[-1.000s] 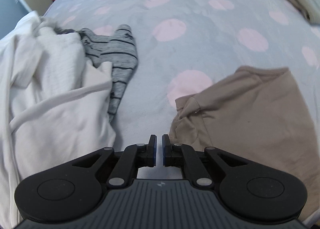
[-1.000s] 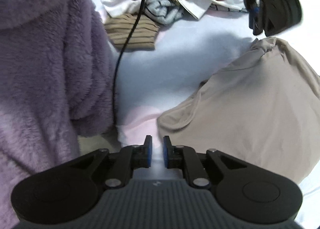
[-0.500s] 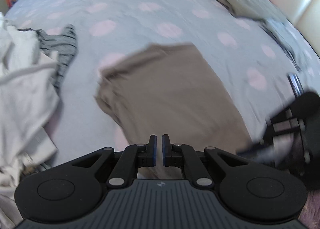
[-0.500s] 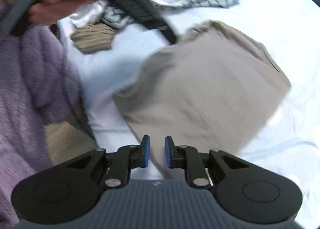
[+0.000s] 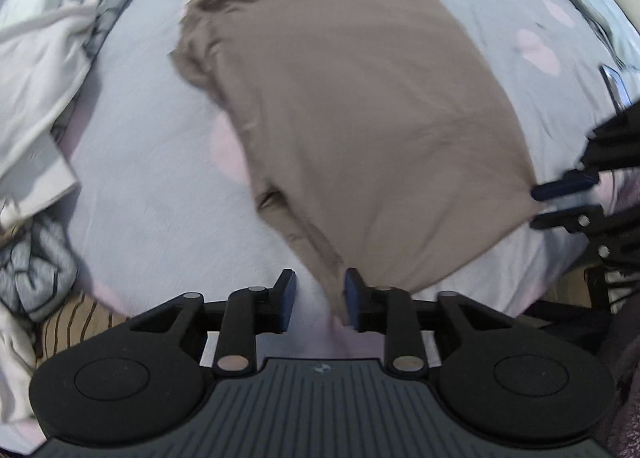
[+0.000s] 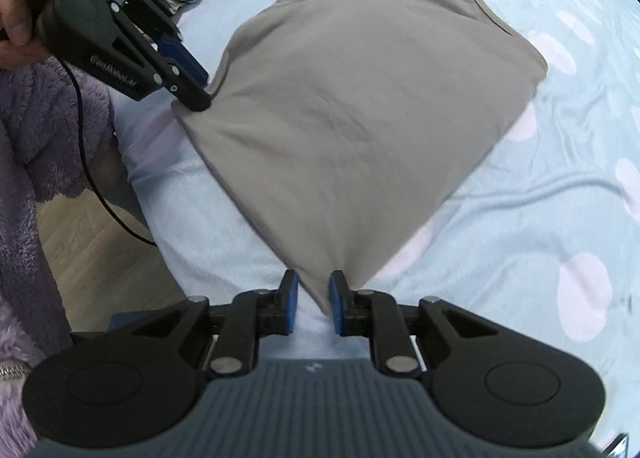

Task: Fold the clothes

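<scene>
The left gripper (image 5: 319, 298) has just been opening; the near corner of the taupe T-shirt (image 5: 352, 106) lies between its parted jaws, unpressed. The right gripper (image 6: 313, 300) is slightly apart around another corner. The shirt lies flat on the dotted bedsheet (image 6: 560, 186), probably smoothed for folding.

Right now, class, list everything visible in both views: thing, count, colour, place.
shirt: one, taupe, spread mid-bed
bedsheet: one, pale blue with pink spots, under everything
white garments: a pile, bed's left edge
grey striped top: one, beside the pile
tan striped garment: one, near edge
floor: wooden, beside bed
purple sleeve: one, fluffy
left hand-held gripper: black, blue pads, just opening, shirt corner between
right hand-held gripper: black, slightly apart, around other corner
</scene>
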Motion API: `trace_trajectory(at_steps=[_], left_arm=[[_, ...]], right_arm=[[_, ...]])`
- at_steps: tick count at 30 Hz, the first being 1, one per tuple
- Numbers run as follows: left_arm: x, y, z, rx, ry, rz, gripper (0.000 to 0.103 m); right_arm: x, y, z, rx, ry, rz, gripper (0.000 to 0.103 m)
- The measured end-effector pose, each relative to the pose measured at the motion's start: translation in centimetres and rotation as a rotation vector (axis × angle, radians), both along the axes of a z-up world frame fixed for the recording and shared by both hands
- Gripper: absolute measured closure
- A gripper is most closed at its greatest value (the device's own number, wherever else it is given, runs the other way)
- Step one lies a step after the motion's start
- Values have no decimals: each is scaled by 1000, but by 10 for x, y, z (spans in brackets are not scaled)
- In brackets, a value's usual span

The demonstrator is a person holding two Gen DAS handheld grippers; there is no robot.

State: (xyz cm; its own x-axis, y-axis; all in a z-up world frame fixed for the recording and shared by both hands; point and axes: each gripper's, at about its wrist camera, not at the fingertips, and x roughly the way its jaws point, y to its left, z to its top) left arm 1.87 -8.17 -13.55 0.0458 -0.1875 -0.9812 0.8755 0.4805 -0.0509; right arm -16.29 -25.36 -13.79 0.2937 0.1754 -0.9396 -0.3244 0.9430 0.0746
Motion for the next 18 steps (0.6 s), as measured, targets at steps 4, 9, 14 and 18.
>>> trace_trajectory(at_steps=[4,9,14,18], left_arm=[[-1,5,5,42,-44,18,65],[0,15,25,-11,-113,76,65],[8,14,42,-171,-172,184,65],[24,10,47,-234,-210,281,70]], right_arm=[[-9,-3,4,-12,-19,-6,83],[-21,-11,13,-27,-63,-24,83],[-16,-32,24,-17,-154,-170,83],[-10,-51,27,45,-246,-326,79]])
